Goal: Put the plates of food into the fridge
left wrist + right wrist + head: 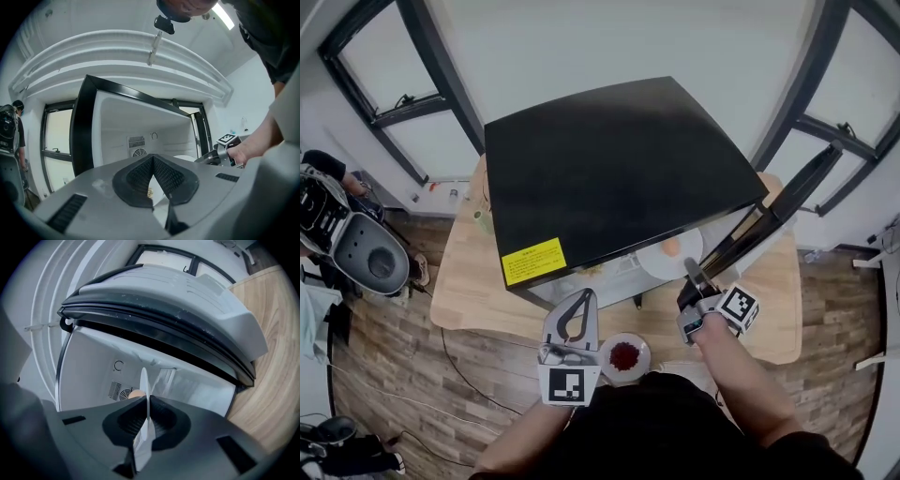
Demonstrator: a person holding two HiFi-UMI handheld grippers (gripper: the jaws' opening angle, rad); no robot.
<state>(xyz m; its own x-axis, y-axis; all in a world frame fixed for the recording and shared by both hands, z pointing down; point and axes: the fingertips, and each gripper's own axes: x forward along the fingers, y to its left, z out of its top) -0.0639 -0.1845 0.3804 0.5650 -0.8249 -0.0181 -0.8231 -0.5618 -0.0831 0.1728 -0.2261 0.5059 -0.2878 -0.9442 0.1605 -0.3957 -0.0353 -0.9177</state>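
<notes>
A black fridge (609,169) stands on the wooden table with its door (769,216) swung open to the right. My right gripper (689,272) is shut on the rim of a white plate (668,251) that carries an orange piece of food (671,247), held at the fridge's opening. The right gripper view shows the plate (144,394) edge-on between the pads, with the white interior (103,362) behind. My left gripper (586,295) is shut with nothing in it and points at the fridge (140,122). A plate of red food (624,356) lies on the table between the grippers.
Inside the fridge some yellow food (595,270) shows on the lower shelf. A green cup (478,217) stands left of the fridge. The table (778,309) extends right under the door. A grey appliance (370,253) and a person (319,169) are at far left.
</notes>
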